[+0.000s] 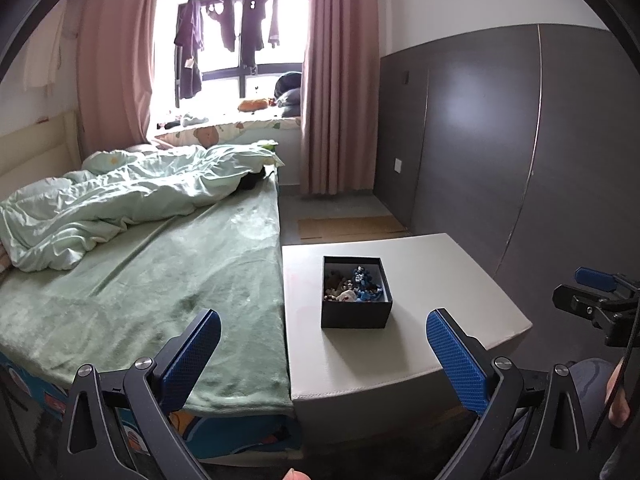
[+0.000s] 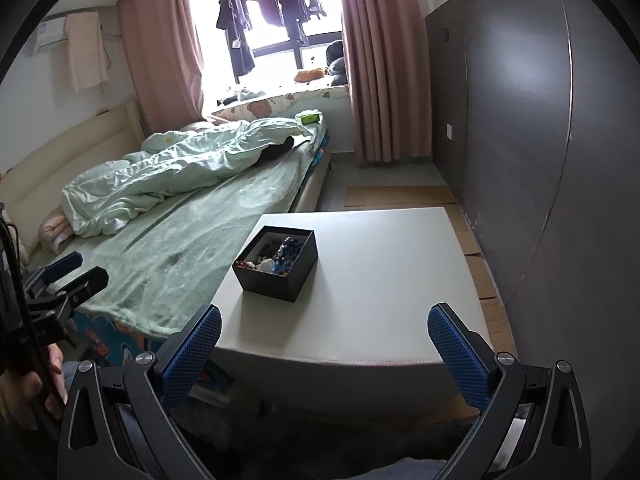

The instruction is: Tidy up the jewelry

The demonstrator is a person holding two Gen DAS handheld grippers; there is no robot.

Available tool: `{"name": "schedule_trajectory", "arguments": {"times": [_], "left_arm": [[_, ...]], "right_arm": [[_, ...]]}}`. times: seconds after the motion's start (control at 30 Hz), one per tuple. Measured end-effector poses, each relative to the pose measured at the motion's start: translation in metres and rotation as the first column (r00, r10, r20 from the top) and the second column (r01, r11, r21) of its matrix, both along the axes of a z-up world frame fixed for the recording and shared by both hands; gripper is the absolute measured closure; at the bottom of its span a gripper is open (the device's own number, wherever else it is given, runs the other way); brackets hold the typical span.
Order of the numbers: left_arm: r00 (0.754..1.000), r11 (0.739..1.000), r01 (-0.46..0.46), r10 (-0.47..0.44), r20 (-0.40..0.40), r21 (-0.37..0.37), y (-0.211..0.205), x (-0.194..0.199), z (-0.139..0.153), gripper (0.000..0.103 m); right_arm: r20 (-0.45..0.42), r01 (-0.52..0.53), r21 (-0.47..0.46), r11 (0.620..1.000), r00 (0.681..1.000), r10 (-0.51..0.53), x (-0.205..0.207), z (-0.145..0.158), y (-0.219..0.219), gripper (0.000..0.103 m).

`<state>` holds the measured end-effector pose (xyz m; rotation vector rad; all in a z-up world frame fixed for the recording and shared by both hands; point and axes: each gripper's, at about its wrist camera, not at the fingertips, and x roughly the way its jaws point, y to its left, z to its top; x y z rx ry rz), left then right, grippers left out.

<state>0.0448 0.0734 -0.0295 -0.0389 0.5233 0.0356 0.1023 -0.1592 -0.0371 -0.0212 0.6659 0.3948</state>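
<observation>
You are holding the left hand-held gripper [image 1: 324,344] and right hand-held gripper [image 2: 324,340] wide apart, both gripping nothing. The black box [image 1: 356,314] of jewelry [image 1: 360,282] is sitting on the white surface [image 1: 440,280], beside the bed [image 1: 180,280].

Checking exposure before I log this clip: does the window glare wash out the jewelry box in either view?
Left wrist view: window blown out white, yet the black box stays readable, beads slightly soft. Right wrist view: same backlight, box evenly lit and beads distinguishable; fisheye bends the wall panels in both.
</observation>
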Motion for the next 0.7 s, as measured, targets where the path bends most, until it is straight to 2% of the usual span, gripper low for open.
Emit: {"name": "schedule_trajectory", "arguments": {"times": [0.2, 0.7], "left_arm": [[1.0, 0.999, -0.002, 0.002, 0.003, 0.039, -0.0058, -0.0023, 0.0005, 0.0], [1.0, 0.999, -0.001, 0.001, 0.006, 0.049, -0.0073, -0.0038, 0.0015, 0.0]], "right_arm": [[0.0, -0.001, -0.009, 1.0, 1.0, 0.001, 0.0013, -0.0003, 0.0012, 0.0], [-0.002, 0.001, -0.016, 1.0, 1.0, -0.001, 0.0002, -0.0018, 0.0036, 0.0]]}}
